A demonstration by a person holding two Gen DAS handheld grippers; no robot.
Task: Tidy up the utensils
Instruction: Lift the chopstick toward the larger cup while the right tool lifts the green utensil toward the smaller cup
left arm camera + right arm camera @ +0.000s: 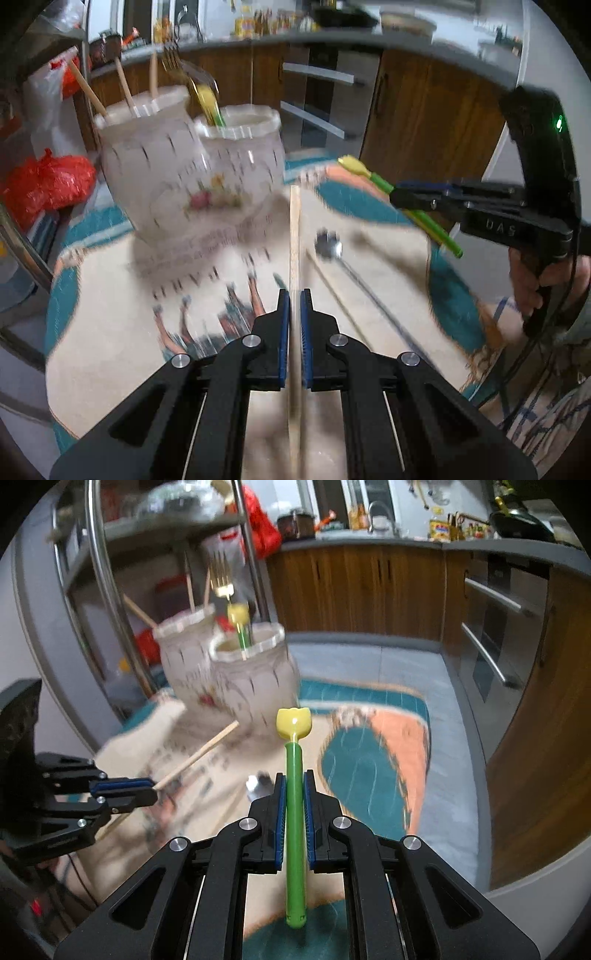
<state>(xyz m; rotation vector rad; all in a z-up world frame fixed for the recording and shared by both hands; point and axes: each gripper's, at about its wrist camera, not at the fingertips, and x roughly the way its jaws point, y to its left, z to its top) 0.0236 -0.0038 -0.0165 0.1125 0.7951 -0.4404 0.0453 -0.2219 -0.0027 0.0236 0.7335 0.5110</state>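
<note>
My left gripper is shut on a wooden chopstick that points ahead over the table; the right wrist view shows the same gripper and chopstick at the left. My right gripper is shut on a green-handled utensil with a yellow tulip-shaped head, seen also in the left wrist view. Ahead stand two white flowered jars. The left jar holds several chopsticks. The right jar holds a gold fork and another green-and-yellow utensil.
A metal spoon and one more chopstick lie on the patterned mat. Red plastic bags and a metal rack pole are to the left. Wooden cabinets and an oven stand behind, beyond the table's edge.
</note>
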